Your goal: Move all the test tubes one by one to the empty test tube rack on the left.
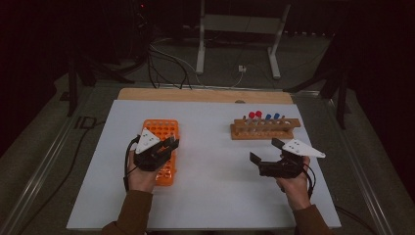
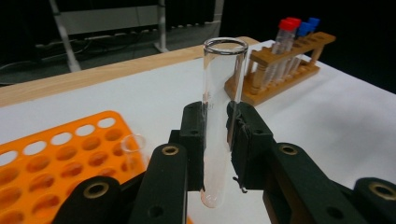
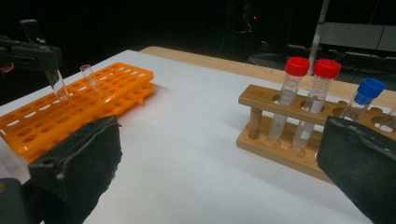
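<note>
My left gripper (image 2: pixel 218 123) is shut on a clear, empty glass test tube (image 2: pixel 223 107), held upright just off the right edge of the orange plastic rack (image 2: pixel 56 158). In the high view this gripper (image 1: pixel 169 145) hovers over the orange rack (image 1: pixel 164 128). A second clear tube (image 3: pixel 88 77) stands in one of that rack's holes. My right gripper (image 3: pixel 222 130) is open and holds nothing; it faces the wooden rack (image 3: pixel 280 140) of red-capped tubes (image 3: pixel 299 70) and blue-capped tubes (image 3: pixel 371 88). From above, the right gripper (image 1: pixel 265 150) sits just in front of the wooden rack (image 1: pixel 264 129).
A white sheet (image 1: pixel 210 161) covers the table, with a wooden strip (image 1: pixel 205 94) along its far edge. Beyond it stand a metal frame (image 1: pixel 237 39) and floor cables (image 1: pixel 166 63). Bare white surface lies between the two racks.
</note>
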Action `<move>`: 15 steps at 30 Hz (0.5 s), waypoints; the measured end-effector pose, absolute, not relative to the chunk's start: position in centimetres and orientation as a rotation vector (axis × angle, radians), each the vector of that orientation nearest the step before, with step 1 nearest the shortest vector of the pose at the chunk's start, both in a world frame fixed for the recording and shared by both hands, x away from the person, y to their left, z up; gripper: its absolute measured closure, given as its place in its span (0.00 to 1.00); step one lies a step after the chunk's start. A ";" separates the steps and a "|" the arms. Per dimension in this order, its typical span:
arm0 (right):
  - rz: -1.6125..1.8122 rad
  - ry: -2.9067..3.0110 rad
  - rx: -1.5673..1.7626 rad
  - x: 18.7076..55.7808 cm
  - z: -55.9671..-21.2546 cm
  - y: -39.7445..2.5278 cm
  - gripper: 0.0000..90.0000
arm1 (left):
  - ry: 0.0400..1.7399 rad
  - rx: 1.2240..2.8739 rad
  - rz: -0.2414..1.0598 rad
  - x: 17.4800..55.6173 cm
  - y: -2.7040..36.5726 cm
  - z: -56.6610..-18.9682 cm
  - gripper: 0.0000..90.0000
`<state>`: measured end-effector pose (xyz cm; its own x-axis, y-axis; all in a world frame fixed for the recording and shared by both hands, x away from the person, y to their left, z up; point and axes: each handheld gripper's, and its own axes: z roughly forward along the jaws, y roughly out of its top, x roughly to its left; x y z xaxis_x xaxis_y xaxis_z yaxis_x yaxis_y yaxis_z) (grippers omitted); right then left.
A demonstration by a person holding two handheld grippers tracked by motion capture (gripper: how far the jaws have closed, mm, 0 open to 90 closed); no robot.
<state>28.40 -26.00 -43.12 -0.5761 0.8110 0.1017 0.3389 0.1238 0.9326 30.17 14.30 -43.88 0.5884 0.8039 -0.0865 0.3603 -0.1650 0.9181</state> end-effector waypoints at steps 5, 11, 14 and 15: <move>1.450 1.973 1.104 28.4 -43.1 -26.0 0.00 | 0.984 1.733 0.550 30.3 14.9 -44.0 0.85; 1.449 1.973 1.101 28.3 -43.2 -25.9 0.00 | 1.012 1.727 0.580 30.5 15.1 -44.4 0.85; 1.448 1.975 1.101 28.4 -43.2 -25.9 0.00 | 1.023 1.739 0.592 30.7 14.9 -44.8 0.85; 1.447 1.975 1.101 28.4 -43.2 -25.9 0.00 | 1.025 1.741 0.593 30.8 14.9 -45.0 0.85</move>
<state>28.35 -25.87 -43.21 -0.5783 0.8104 0.0944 0.3345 0.1299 0.9334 30.84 14.90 -44.96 0.5228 0.8498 -0.0675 0.3651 -0.1517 0.9185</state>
